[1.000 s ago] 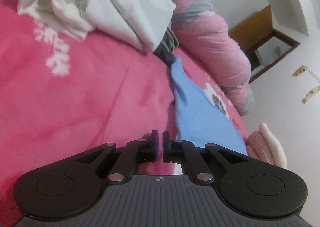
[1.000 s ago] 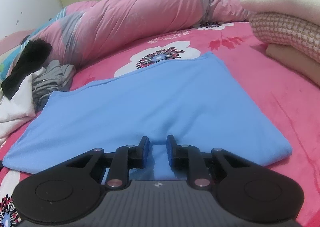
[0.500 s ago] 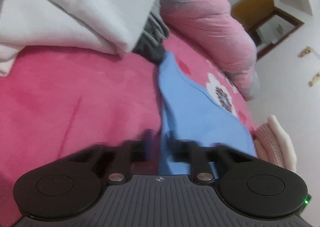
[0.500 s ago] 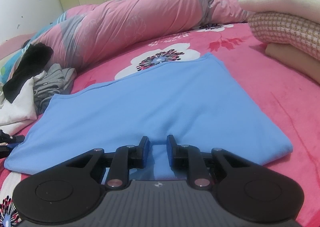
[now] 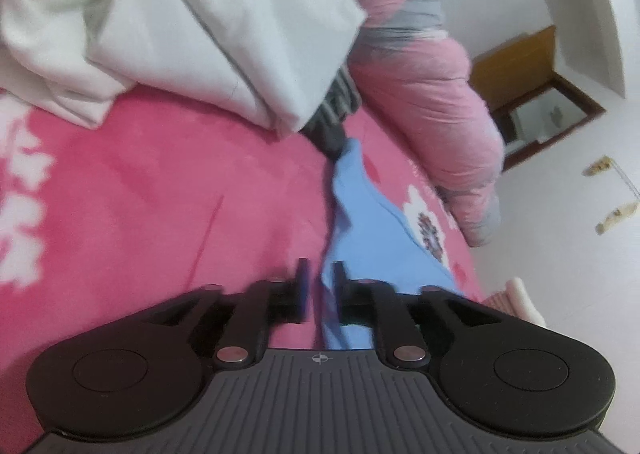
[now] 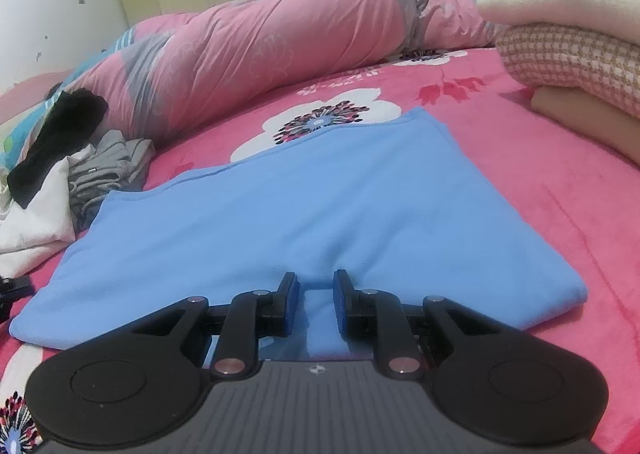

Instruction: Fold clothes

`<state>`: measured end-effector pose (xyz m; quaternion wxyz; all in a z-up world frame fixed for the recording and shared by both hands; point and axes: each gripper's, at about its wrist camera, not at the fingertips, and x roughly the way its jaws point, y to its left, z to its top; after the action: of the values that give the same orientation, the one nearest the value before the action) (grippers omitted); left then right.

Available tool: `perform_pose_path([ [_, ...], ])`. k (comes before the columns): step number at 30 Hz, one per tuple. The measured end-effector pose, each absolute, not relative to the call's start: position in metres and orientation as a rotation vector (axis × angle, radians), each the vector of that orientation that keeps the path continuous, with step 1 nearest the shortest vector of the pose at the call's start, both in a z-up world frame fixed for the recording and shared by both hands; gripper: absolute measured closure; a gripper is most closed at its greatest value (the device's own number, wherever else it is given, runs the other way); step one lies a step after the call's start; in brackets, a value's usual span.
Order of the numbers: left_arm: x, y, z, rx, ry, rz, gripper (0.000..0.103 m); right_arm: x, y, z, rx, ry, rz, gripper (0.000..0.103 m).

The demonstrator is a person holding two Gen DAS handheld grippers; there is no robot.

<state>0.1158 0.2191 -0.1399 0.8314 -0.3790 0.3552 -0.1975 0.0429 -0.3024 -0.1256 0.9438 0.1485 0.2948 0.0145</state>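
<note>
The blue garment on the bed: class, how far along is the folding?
Done: the blue garment lies flat, folded into a rectangle. In hand: the right gripper is at its near edge, the left gripper, jaws opening, at its side edge. Left: the heaped white, grey and black clothes.

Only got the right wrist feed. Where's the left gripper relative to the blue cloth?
Observer: Left gripper straddles the side edge of the blue cloth. Its jaws are opening and the pads are not pressing.
Operator: What's under its outer finger?
Observer: Bare pink sheet, no garment.
Operator: White pile in its way?
Observer: No. The white pile lies beyond the fingertips, with sheet between.
</note>
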Motion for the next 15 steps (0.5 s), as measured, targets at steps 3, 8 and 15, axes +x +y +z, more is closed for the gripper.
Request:
perform_pose_path([
  [3,0.096,0.211,-0.134,-0.736,0.778,-0.487,0.077,0.042,-0.306,-0.127,0.322,0.594,0.037,0.083],
  [8,0.079,0.196,-0.145,-0.724,0.83,-0.477,0.074,0.041,-0.309,-0.128,0.343,0.585,0.045,0.083],
  [15,0.07,0.208,-0.129,-0.816,0.728,-0.464,0.102,0.04,-0.309,-0.129,0.344,0.579,0.046,0.083],
])
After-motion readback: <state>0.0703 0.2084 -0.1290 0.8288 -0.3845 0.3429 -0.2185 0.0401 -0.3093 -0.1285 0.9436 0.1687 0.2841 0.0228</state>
